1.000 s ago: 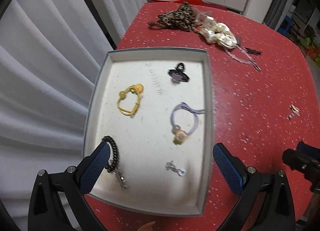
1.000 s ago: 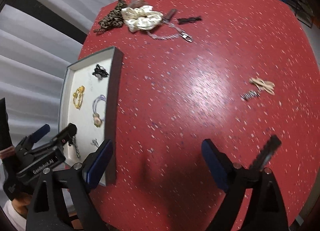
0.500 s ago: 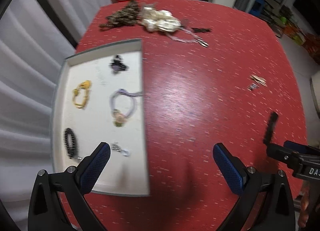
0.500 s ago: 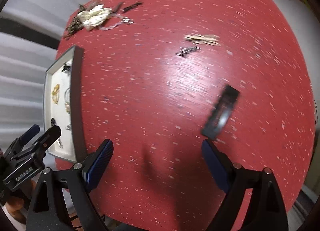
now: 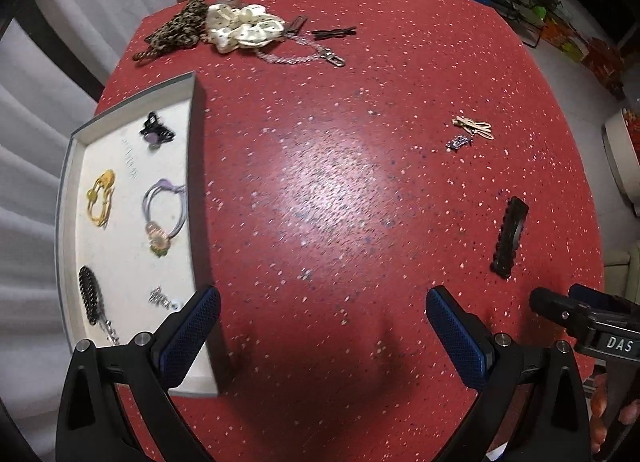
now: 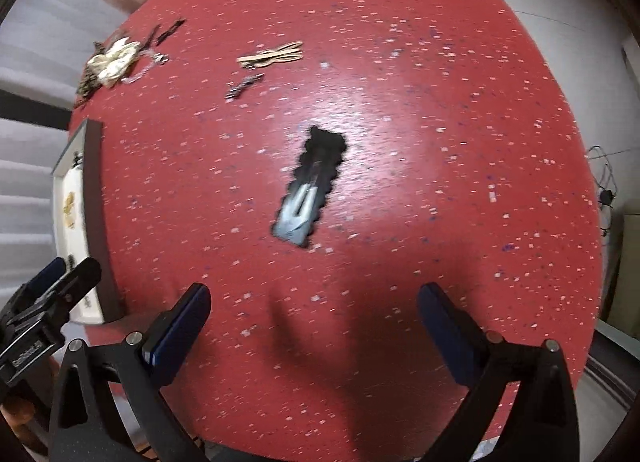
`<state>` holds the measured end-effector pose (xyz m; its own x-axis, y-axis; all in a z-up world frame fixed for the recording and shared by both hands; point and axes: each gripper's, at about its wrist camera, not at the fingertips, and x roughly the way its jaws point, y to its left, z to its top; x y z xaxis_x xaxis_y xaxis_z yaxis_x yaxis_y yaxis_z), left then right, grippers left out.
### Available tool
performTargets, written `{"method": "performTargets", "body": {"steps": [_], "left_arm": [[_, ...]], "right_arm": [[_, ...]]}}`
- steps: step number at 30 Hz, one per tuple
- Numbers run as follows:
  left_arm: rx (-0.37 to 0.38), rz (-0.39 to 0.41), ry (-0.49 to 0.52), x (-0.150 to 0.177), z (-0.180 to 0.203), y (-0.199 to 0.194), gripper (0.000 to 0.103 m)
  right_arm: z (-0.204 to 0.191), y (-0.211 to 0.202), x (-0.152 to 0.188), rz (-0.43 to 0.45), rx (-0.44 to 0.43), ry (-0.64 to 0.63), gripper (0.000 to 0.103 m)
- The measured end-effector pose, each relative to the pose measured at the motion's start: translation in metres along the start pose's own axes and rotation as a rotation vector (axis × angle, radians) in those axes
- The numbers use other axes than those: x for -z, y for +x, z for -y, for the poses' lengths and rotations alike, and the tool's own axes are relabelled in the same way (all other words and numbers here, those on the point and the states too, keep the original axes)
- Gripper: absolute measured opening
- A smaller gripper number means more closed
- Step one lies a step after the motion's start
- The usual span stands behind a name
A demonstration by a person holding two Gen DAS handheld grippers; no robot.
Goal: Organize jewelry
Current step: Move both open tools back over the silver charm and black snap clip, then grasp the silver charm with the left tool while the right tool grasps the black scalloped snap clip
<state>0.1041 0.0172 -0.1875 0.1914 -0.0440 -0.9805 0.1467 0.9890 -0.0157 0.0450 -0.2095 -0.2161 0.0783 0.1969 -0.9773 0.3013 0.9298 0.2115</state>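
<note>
Hovering wide open and empty, the right tool (image 6: pixel 314 320) lines up on a black hair clip (image 6: pixel 313 186) lying alone on the red counter (image 6: pixel 440 142), well apart from the tray (image 5: pixel 192 166) of sorted pieces; the left tool (image 5: pixel 320 326) also gapes empty.

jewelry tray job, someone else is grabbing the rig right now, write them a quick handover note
Left gripper: open, empty, above bare table beside the tray's right wall.
Right gripper: open, empty, pointed at the black hair clip, not touching it.
Done: in the tray lie the yellow tie, the purple tie, the black claw clip, the black bead bracelet and a small silver piece.
Left on the red table: the black hair clip, the beige clips with a small dark piece beside them, and the far pile: leopard scrunchie, cream scrunchie, chain, black pins.
</note>
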Motion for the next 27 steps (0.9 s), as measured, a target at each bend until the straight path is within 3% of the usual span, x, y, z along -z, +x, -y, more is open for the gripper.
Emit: {"method": "performTargets", "body": {"steps": [12, 20, 27], "left_arm": [[0.035, 0.052, 0.026, -0.047, 0.019, 0.017, 0.103], [0.08, 0.085, 0.075, -0.073, 0.038, 0.031, 0.103], [0.13, 0.097, 0.176, -0.093, 0.074, 0.048, 0.103]], "right_arm": [[-0.01, 0.025, -0.029, 0.067, 0.089, 0.059, 0.103], [-0.029, 0.047, -0.039, 0.109, 0.199, -0.031, 0.103], [-0.014, 0.051, -0.039, 0.12, 0.243, -0.057, 0.103]]}}
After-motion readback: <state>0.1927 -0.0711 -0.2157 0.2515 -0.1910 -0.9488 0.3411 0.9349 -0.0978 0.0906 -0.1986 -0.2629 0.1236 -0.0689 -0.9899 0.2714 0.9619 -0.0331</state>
